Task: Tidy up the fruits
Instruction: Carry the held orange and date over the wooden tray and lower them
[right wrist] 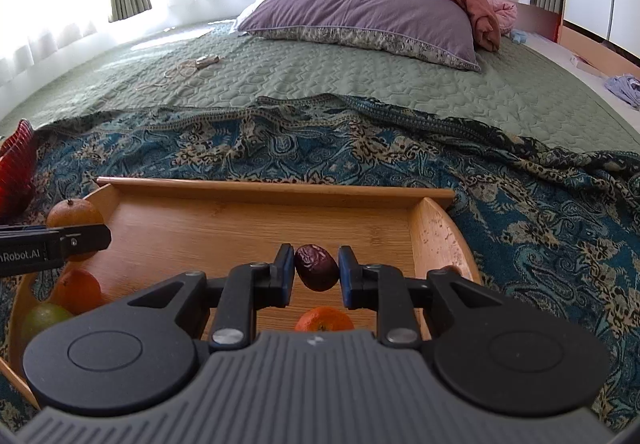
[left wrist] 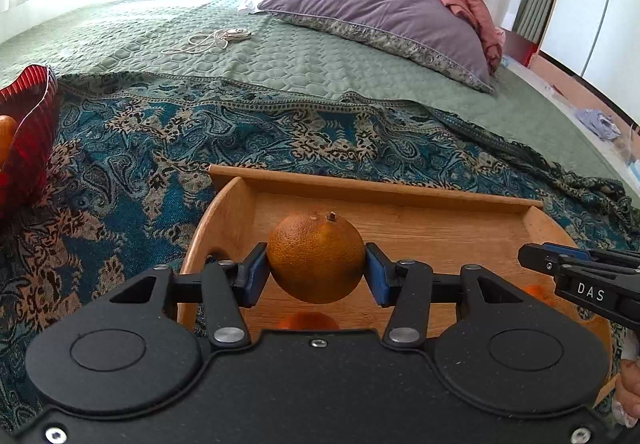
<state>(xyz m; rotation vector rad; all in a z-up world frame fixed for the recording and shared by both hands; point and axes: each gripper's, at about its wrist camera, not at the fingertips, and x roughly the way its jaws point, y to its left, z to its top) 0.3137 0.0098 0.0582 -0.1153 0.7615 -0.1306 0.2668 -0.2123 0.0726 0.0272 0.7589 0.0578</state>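
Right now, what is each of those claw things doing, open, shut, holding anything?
Left gripper: shut on an orange, lifted above the wooden tray.
Right gripper: shut on a dark red jujube.

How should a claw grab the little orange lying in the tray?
Probably from above, pinching the small orange across its round middle. It lies loose on the flat tray floor with bare wood beside it, so the fingers should fit down either side. Both claws are full now: left holds a big orange, right a date.

Tray (right wrist: pixel 260 190) on shawl (right wrist: pixel 520 204) on bed (right wrist: pixel 320 84); pillow (right wrist: pixel 360 8) behind; bowl (right wrist: pixel 16 168) left of tray.
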